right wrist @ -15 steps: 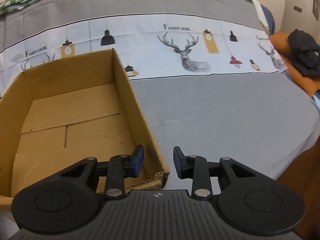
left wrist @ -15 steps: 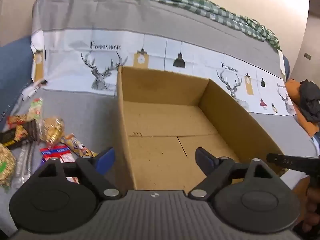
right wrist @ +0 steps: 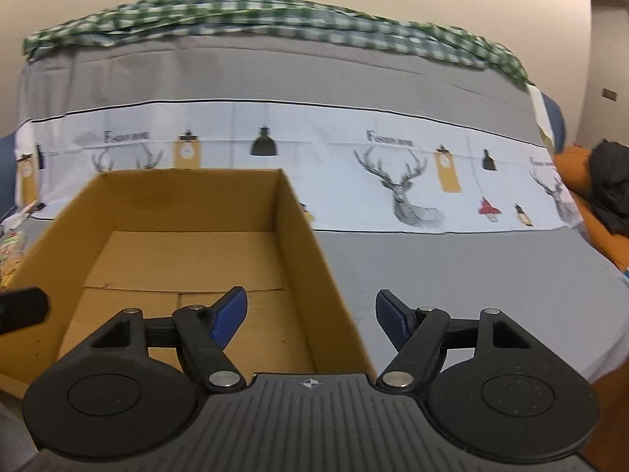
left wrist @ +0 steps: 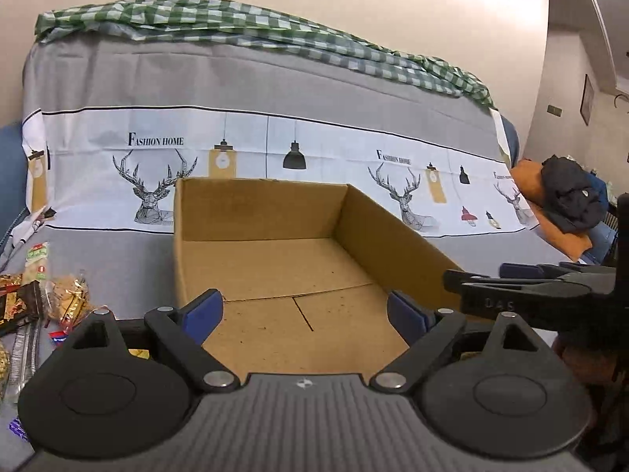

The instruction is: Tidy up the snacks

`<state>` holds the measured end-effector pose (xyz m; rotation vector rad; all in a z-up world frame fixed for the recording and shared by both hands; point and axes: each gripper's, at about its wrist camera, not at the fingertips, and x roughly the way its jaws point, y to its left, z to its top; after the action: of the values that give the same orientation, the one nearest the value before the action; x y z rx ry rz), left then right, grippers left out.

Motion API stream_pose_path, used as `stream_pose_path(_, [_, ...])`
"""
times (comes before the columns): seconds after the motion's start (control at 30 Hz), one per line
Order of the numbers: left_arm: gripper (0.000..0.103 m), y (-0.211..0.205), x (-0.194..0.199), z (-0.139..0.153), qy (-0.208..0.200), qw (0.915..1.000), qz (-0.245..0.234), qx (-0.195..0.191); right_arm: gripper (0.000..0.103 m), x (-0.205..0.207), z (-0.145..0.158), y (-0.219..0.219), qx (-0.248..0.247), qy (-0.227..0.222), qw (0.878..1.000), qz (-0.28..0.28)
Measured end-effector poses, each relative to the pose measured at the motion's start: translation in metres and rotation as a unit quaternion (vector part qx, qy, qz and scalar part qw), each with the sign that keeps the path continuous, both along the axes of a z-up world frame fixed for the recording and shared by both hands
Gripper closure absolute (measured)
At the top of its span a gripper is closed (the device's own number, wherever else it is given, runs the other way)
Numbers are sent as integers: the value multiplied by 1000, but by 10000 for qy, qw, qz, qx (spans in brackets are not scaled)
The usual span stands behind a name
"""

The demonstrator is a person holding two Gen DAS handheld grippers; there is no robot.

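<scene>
An open cardboard box (left wrist: 275, 259) sits on the grey sofa seat, with nothing in it; it also shows in the right wrist view (right wrist: 184, 259). Several snack packets (left wrist: 43, 299) lie in a pile to the left of the box. My left gripper (left wrist: 304, 312) is open and empty, at the box's near edge. My right gripper (right wrist: 310, 314) is open and empty, straddling the box's right wall near its front corner. The right gripper also shows from the side in the left wrist view (left wrist: 523, 291).
A printed deer cover (left wrist: 275, 157) hangs over the sofa back, with a green checked cloth (left wrist: 236, 23) on top. An orange cushion with dark clothing (left wrist: 566, 196) lies at the right end. Bare grey seat (right wrist: 452, 275) lies right of the box.
Both grippers have tilted up and pulled back, so more of the sofa back and wall shows. The right gripper's jaws have opened wider.
</scene>
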<state>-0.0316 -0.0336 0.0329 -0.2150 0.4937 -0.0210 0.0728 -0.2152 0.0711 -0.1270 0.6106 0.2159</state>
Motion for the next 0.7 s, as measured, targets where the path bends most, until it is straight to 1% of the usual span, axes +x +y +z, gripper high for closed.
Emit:
stream_pose_path(0.03, [9,-1,1,0,14,10000,-13,90,29,-1,1,2,21,-4,10000,44])
stream_pose_path(0.1, [9,-2,1,1,-9,9999,-20,137,29,-4,2,2,266,17,9996,110])
stream_pose_path(0.17, [9,-2,1,1,-26,9999,-142,-41,26,-8,2,5,290,-76,9994,163])
stream_pose_path(0.2, [9,0,1,3,-70,9997,-175,-124,24,-9,3,3,496,-151,9985,181])
stream_pose_path(0.27, [9,-2,0,4,-81,9997,-158,-150,19,-14,5,7,508,-344,9979,220])
stream_pose_path(0.33, [9,-4,-1,6,-153,9997,-161,-111,18,-18,6,10,438,-448,9975,327])
stream_pose_path(0.4, [9,-5,0,6,-178,9997,-140,-37,18,-21,6,19,251,-569,9973,403])
stream_pose_path(0.53, [9,0,1,5,-119,9995,-104,-255,18,-24,4,27,29,-731,9962,471])
stream_pose_path(0.7, [9,10,3,1,10,9989,-113,-446,18,-22,4,31,79,-612,9971,436])
